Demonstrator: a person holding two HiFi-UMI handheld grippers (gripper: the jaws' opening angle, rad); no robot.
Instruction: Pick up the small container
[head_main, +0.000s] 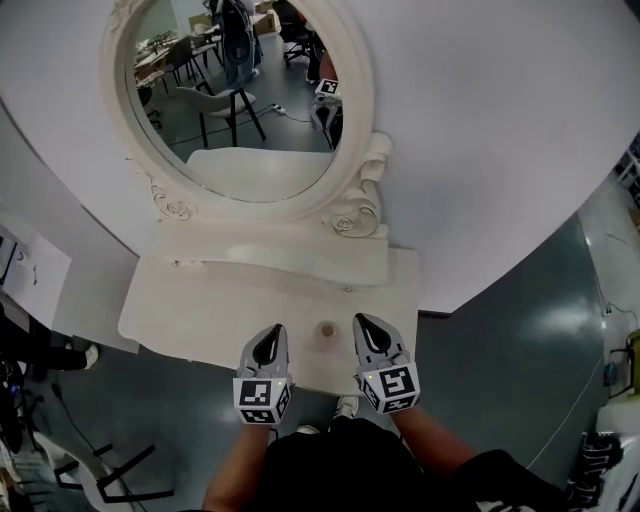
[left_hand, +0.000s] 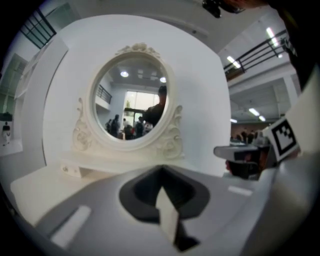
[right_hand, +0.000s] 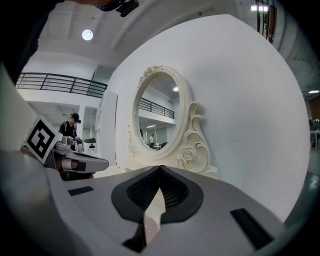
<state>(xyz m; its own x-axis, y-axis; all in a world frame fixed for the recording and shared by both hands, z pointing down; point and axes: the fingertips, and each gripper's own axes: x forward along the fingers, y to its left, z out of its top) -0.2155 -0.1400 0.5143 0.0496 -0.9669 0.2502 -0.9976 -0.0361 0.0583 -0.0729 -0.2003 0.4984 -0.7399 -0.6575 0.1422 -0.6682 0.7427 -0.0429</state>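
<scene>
Approach stage — left gripper (head_main: 270, 340) and right gripper (head_main: 368, 330), both pressed together and empty, flank a small round cream container (head_main: 327, 331) on the white vanity table (head_main: 200, 295); next, one must open.

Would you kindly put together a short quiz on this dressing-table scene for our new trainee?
1. True or false: the left tongs grip the small container.
2. In the head view, the container is: A) on the table, between the left tongs and the right tongs; B) clamped in the right tongs; C) resting on top of the left tongs.
3. Fill in: the jaws of both tongs stand ____.

Key: 1 false, the container lies free on the table, apart from both tongs; 2 A; 3 shut.
</scene>
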